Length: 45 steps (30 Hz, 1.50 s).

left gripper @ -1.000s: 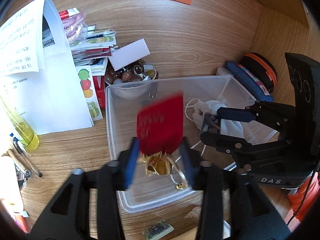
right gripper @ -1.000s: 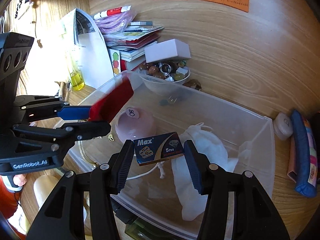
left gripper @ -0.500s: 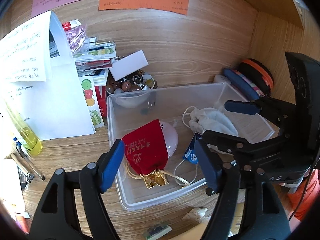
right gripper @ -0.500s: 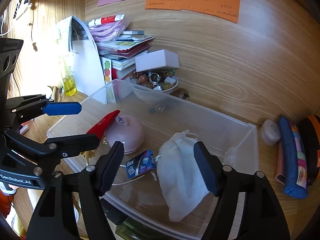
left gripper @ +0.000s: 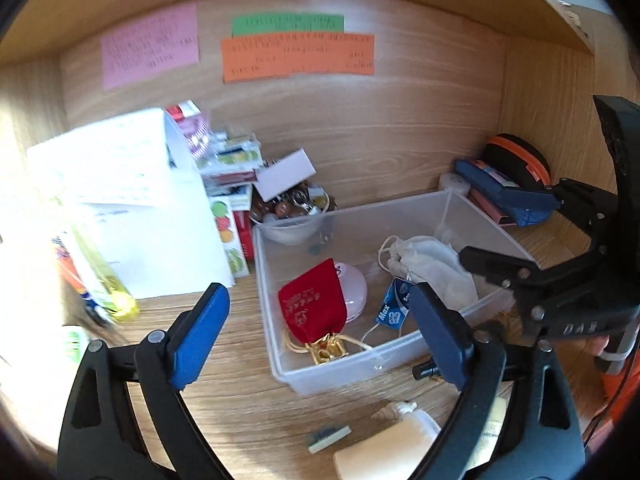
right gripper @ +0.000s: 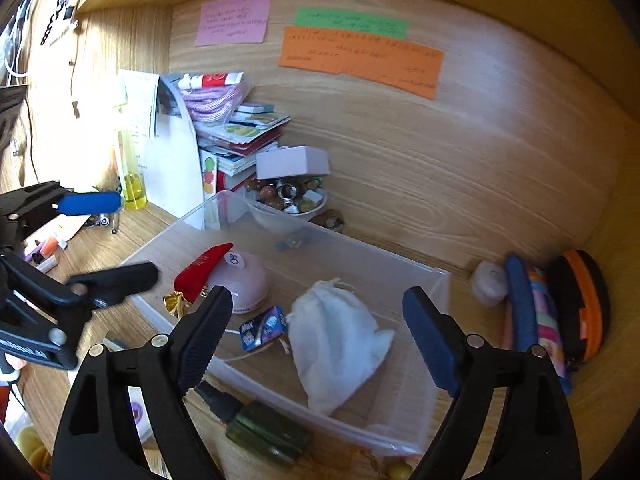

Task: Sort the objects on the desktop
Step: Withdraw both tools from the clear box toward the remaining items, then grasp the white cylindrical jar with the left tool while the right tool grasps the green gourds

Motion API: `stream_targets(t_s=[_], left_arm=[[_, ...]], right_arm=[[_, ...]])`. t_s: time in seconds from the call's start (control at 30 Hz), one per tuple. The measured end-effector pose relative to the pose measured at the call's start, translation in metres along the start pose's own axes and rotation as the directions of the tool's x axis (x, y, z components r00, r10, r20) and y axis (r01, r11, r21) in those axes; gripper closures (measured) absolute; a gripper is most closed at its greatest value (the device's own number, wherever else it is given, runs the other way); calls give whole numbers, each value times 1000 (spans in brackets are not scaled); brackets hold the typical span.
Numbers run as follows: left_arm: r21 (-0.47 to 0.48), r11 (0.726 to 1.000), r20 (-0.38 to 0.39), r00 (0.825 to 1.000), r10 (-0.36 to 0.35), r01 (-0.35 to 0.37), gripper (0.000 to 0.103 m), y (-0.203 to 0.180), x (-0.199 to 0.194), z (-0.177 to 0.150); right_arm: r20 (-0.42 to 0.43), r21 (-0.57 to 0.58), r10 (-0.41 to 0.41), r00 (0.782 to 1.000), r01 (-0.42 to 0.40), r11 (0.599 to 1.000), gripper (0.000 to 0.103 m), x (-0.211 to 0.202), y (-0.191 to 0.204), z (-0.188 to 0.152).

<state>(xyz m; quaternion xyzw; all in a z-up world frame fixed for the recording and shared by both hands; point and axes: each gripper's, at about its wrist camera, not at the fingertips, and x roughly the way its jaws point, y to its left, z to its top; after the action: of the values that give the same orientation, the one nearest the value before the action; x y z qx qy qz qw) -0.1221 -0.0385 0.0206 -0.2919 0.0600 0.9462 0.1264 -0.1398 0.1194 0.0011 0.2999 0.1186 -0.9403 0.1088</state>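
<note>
Both the left gripper [left gripper: 320,336] and right gripper [right gripper: 316,336] are spread, empty. The red pouch [left gripper: 314,306] in the bin [left gripper: 320,376] looks soft and light; pinch its gathered neck.

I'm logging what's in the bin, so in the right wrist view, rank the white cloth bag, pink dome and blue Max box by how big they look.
1. white cloth bag
2. pink dome, partly hidden
3. blue Max box

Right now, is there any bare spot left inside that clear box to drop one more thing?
Yes: the clear box floor is bare along its back wall and far right corner, beyond the white pouch. The near left end is crowded: red pouch, pink dome, blue packet.
</note>
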Motion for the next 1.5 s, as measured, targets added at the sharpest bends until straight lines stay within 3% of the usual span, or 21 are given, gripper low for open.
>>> stream_targets(t_s=[0.43, 0.67, 0.8, 0.93, 1.13, 1.3, 1.5], left_arm=[[-54, 998, -15, 999, 32, -33, 5, 5, -35, -31], [-104, 994, -56, 998, 14, -20, 5, -2, -39, -56], [-130, 991, -90, 996, -4, -8, 5, -8, -36, -69], [-130, 991, -125, 992, -7, -9, 4, -18, -28, -83], [-200, 980, -120, 993, -21, -4, 3, -15, -29, -88], [-247, 968, -113, 991, -73, 43, 3, -16, -32, -89], [-223, 975, -149, 988, -42, 7, 3, -29, -18, -94]], right_arm=[[-1, 126, -83, 997, 82, 989, 15, -56, -45, -43], [-20, 182, -142, 990, 144, 973, 6, -76, -64, -76], [-57, 203, -153, 987, 162, 966, 6, -72, -71, -90], [-119, 226, -114, 986, 139, 964, 6, -57, -76, -107], [-176, 227, -93, 980, 132, 965, 6, -40, -76, -125], [-191, 225, -84, 978, 127, 966, 6, -33, -77, -130], [-198, 197, -76, 977, 115, 974, 6, -28, -74, -125]])
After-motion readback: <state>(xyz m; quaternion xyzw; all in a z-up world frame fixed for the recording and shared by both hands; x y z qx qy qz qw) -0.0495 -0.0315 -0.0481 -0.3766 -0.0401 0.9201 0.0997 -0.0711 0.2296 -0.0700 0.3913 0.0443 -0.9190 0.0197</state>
